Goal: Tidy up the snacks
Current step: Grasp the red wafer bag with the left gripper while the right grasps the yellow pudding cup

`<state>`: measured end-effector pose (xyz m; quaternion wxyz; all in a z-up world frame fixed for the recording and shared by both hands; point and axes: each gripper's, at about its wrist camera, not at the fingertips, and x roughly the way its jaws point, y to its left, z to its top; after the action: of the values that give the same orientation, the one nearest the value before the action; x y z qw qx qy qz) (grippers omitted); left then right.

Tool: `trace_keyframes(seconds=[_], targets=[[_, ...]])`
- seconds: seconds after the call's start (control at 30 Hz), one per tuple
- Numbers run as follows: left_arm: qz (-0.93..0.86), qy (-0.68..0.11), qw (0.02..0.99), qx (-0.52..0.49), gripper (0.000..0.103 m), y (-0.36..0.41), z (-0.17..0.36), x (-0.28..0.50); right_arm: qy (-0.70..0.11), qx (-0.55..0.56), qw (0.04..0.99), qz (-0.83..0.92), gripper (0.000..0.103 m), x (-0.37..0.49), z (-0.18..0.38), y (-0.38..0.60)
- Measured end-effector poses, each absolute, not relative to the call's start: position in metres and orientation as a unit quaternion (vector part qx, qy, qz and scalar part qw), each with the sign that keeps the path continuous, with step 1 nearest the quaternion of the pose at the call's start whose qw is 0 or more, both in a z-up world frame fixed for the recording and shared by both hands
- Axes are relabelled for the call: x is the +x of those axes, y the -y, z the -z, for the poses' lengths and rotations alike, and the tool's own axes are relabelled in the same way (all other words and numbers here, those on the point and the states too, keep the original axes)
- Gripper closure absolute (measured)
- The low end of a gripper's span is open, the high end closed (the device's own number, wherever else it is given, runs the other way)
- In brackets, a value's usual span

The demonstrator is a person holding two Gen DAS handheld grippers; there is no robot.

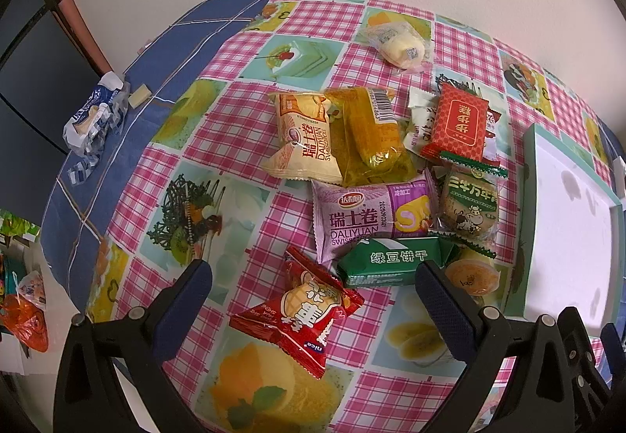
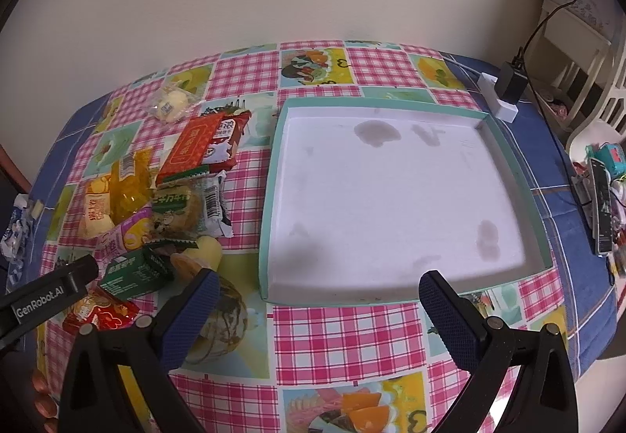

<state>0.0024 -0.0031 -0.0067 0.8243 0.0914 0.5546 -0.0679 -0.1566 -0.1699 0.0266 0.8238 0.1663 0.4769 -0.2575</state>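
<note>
Left wrist view: left gripper (image 1: 313, 290), fingers spread wide, holding nothing, low over the checked cloth (image 1: 242, 127). Between the fingers, at 6 o'clock of the heap, a red packet (image 1: 299, 309), lying flat and apart from either pad. Heap of snacks at centre: green packet (image 1: 391, 262) just beyond the right finger; purple roll (image 1: 371, 215) above it; cream roll (image 1: 303, 137) at 11 o'clock; yellow packet (image 1: 371, 135) beside it; red-orange packet (image 1: 457, 123) at 1 o'clock; biscuit (image 1: 471, 208) at 3 o'clock; orange jelly cup (image 1: 471, 276) partly hidden under the finger. One pale bun (image 1: 399, 41) lies apart at 12 o'clock. Tray (image 1: 528, 198) at 3 o'clock edge, seemingly bare. Right wrist view: right gripper (image 2: 315, 296), likewise spread and empty, poised at the near rim of the tray (image 2: 270, 198), whose stained white floor holds nothing. Snack heap at 9 o'clock; left gripper's body shows at 8 o'clock. Step judged: the start, first pick not yet made, no snack in the tray. Next move calls for lowering the left fingers astride the red packet, pinching its crinkly body without dragging neighbours, then carrying it toward 3 o'clock into the tray.
</note>
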Motion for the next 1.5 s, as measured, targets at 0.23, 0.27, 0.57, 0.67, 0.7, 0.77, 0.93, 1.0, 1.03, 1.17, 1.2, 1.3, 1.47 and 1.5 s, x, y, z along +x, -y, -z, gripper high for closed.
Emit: trace_keyframes(seconds=[0.23,0.27,0.57,0.67,0.7,0.77,0.93,1.0,1.03,1.17,1.2,1.3,1.47,1.5], targets=[[0.04,-0.566,0.823,0.038,0.0,-0.016,0.007,0.011,-0.475,0.183,0.832,0.218,0.0,-0.152,-0.026,0.168],[0.038,-0.569,0.821,0.031,0.0,-0.019,0.008,0.012,-0.477,0.184,0.833,0.211,0.0,-0.15,-0.026,0.166],[0.037,-0.613,0.789,-0.029,0.0,-0.033,0.03,0.024,-0.507,0.177,0.833,0.135,0.0,-0.116,-0.003,0.135],[0.033,-0.627,0.777,-0.041,0.0,-0.037,0.038,0.026,-0.516,0.166,0.832,0.117,0.001,-0.107,0.006,0.125],[0.032,-0.631,0.774,-0.043,0.0,-0.038,0.04,0.026,-0.52,0.168,0.83,0.111,0.002,-0.105,0.009,0.125],[0.035,-0.638,0.768,-0.049,0.0,-0.039,0.044,0.025,-0.526,0.173,0.827,0.101,0.004,-0.103,0.013,0.124],[0.039,-0.651,0.756,-0.057,0.005,-0.037,0.052,0.024,-0.523,0.159,0.832,0.098,0.011,-0.097,0.017,0.121],[0.043,-0.655,0.752,-0.063,0.009,-0.037,0.055,0.024,-0.521,0.16,0.834,0.091,0.016,-0.095,0.017,0.12],[0.044,-0.656,0.751,-0.067,0.01,-0.037,0.056,0.023,-0.522,0.163,0.833,0.086,0.018,-0.095,0.017,0.12],[0.05,-0.653,0.753,-0.066,0.016,-0.037,0.059,0.019,-0.527,0.16,0.832,0.075,0.022,-0.09,0.021,0.116],[0.051,-0.652,0.753,-0.066,0.016,-0.036,0.059,0.019,-0.53,0.16,0.83,0.073,0.022,-0.088,0.023,0.116],[0.053,-0.653,0.752,-0.072,0.019,-0.036,0.062,0.018,-0.537,0.156,0.826,0.069,0.032,-0.084,0.029,0.113],[0.054,-0.657,0.748,-0.079,0.019,-0.039,0.061,0.017,-0.545,0.156,0.822,0.056,0.034,-0.077,0.038,0.11],[0.054,-0.658,0.746,-0.081,0.019,-0.04,0.061,0.016,-0.546,0.156,0.821,0.053,0.036,-0.076,0.039,0.11]])
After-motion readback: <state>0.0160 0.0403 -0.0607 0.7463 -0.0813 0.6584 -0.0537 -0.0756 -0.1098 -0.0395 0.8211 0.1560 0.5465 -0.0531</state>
